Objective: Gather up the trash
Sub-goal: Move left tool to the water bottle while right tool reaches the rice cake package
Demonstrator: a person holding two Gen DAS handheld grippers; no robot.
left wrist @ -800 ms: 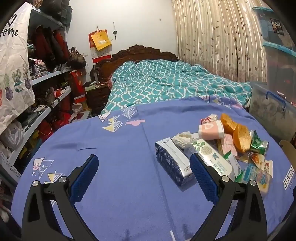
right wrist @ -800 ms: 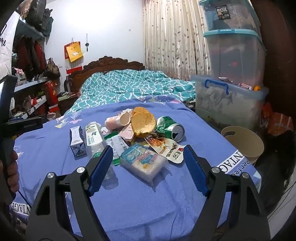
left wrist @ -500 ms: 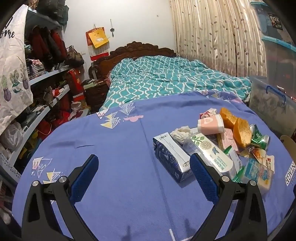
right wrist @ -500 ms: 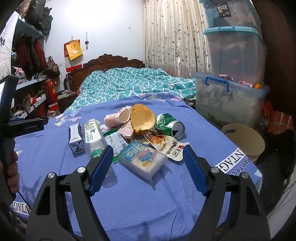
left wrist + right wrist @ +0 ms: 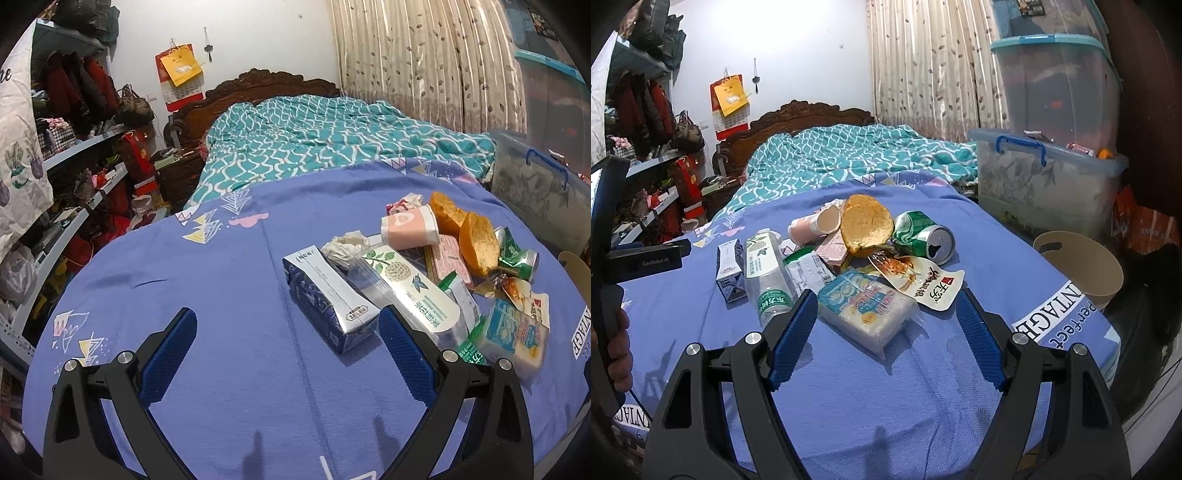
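The right gripper [image 5: 886, 325] has its blue jaws spread wide and empty, and over the last second it has edged closer to the litter; a clear packet with pale blue print [image 5: 867, 310] now sits between the jaws' tips, untouched. The left gripper [image 5: 286, 347] is likewise wide open and holding nothing; it too has crept in, so a blue and silver carton [image 5: 328, 295] lies just off its right jaw. Beyond lie a plastic bottle [image 5: 767, 269], a crushed green can [image 5: 923, 236], a pink paper cup [image 5: 410, 230], orange peel [image 5: 865, 225] and a torn sachet [image 5: 923, 280], heaped together on the purple bedspread [image 5: 886, 398]. A tan bin [image 5: 1078, 267] stands beside the bed on the right. Nothing looks collected yet; the approach suggests a first grasp is near.
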